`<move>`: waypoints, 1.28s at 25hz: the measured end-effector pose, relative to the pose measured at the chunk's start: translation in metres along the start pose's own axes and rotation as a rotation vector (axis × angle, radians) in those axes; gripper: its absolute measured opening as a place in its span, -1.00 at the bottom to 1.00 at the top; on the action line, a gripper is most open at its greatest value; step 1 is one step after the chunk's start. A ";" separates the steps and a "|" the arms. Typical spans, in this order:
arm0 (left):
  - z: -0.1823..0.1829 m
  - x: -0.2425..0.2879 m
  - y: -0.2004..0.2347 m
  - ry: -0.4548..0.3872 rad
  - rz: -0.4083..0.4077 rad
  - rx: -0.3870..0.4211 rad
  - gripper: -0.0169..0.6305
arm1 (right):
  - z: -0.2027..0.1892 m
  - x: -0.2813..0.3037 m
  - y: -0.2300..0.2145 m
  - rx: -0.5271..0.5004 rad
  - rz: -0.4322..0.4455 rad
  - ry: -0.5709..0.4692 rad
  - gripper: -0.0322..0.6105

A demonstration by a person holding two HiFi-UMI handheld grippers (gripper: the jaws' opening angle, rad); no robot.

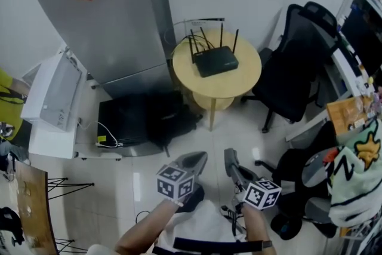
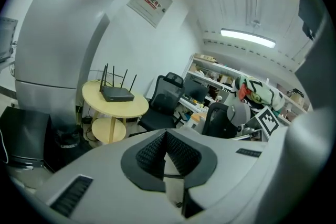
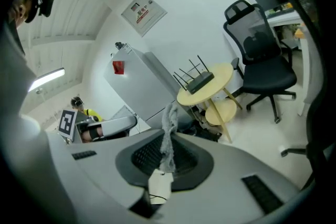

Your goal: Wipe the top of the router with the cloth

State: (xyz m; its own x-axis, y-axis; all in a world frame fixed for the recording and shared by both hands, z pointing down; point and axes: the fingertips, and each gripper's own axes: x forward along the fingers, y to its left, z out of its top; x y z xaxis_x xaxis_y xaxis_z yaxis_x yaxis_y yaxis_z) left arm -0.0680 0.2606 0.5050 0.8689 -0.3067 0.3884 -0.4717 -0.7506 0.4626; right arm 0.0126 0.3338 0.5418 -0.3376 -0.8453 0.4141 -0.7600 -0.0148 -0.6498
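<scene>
The black router [image 1: 215, 61] with several upright antennas sits on a round yellow table [image 1: 246, 78], far ahead of both grippers. It also shows in the left gripper view as router [image 2: 116, 94] and in the right gripper view as router [image 3: 200, 80]. My right gripper [image 3: 167, 153] is shut on a strip of grey cloth [image 3: 168, 131] that stands up between the pads. My left gripper [image 2: 165, 153] is shut with nothing in it. In the head view the left gripper [image 1: 196, 159] and the right gripper [image 1: 230, 158] are held low, side by side, short of the table.
A black office chair [image 1: 292, 71] stands right of the table. A dark bag [image 1: 173, 119] lies on the floor by the table's leg. A tall grey cabinet [image 1: 113, 15] and a white machine [image 1: 54, 92] are at the left. A cluttered desk [image 1: 352, 86] runs along the right.
</scene>
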 end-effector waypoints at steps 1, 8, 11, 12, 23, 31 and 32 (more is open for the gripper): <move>0.008 0.002 0.011 0.000 -0.001 -0.002 -0.95 | 0.007 0.013 0.003 -0.009 0.003 0.006 -0.79; 0.052 0.014 0.082 0.003 -0.009 -0.006 -0.95 | 0.057 0.087 0.008 -0.012 -0.027 -0.016 -0.79; 0.061 0.015 0.104 0.006 -0.015 -0.014 -0.95 | 0.080 0.106 0.004 0.000 -0.058 -0.052 -0.79; 0.065 0.016 0.111 0.005 -0.015 -0.021 -0.95 | 0.087 0.113 0.003 -0.005 -0.065 -0.056 -0.79; 0.096 0.033 0.167 -0.034 0.012 -0.095 -0.95 | 0.125 0.175 -0.001 -0.024 -0.065 -0.031 -0.79; 0.137 0.089 0.203 -0.041 0.033 -0.087 -0.95 | 0.174 0.256 -0.018 -0.046 -0.029 0.022 -0.79; 0.143 0.099 0.208 -0.037 0.034 -0.087 -0.95 | 0.183 0.269 -0.018 -0.057 -0.021 0.038 -0.79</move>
State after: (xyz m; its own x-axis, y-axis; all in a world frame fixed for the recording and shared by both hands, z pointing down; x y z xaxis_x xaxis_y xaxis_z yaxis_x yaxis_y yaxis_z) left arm -0.0591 -0.0094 0.5259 0.8566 -0.3533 0.3762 -0.5105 -0.6862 0.5181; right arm 0.0372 0.0093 0.5488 -0.3415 -0.8241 0.4519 -0.7973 -0.0006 -0.6036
